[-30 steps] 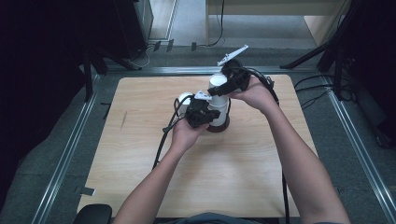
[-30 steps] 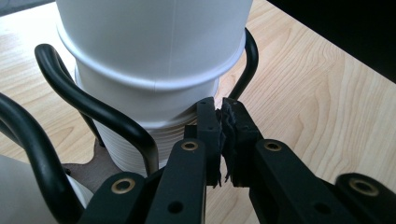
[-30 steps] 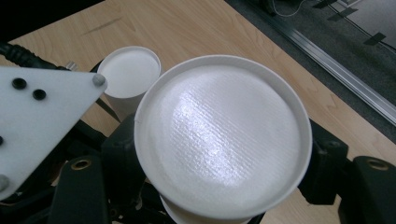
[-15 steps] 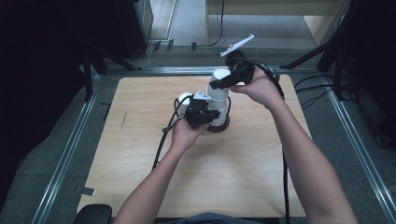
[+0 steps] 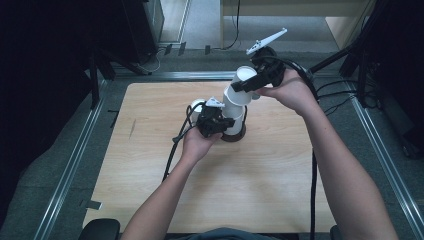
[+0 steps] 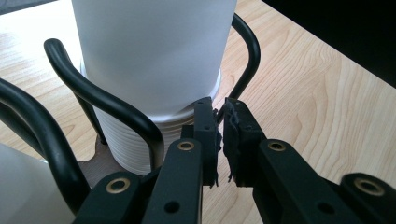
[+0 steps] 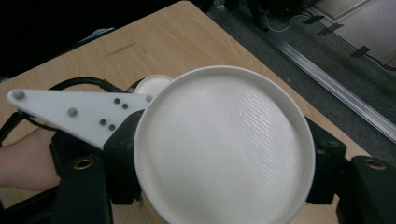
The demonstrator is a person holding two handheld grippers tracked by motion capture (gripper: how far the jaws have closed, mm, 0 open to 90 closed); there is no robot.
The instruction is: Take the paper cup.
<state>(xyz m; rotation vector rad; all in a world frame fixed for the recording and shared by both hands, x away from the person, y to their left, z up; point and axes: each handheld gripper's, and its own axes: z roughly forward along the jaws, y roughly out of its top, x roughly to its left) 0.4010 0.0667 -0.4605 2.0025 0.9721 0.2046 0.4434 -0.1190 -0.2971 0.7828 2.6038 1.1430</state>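
Observation:
A stack of white cups (image 5: 233, 109) stands in a black wire holder (image 5: 233, 135) at the table's middle. My left gripper (image 5: 223, 125) is shut on one of the holder's thin wires (image 6: 250, 51), low beside the stack (image 6: 154, 70). My right gripper (image 5: 248, 83) is shut on the top white cup (image 5: 242, 80), which hangs tilted above and just behind the stack. In the right gripper view the cup's round end (image 7: 224, 149) sits between the two jaws of that gripper (image 7: 224, 170), and the left gripper's pale plate (image 7: 79, 112) lies below it.
Another white cup (image 5: 197, 106) stands just left of the holder, behind my left hand. Black cables trail from both grippers over the wooden table (image 5: 150, 190). Metal rails (image 5: 70, 165) frame the table, with dark stands on the floor beyond.
My right gripper has risen with the top cup, pulling it up off the stack and tilting it toward the far right. The left gripper has stayed at the holder.

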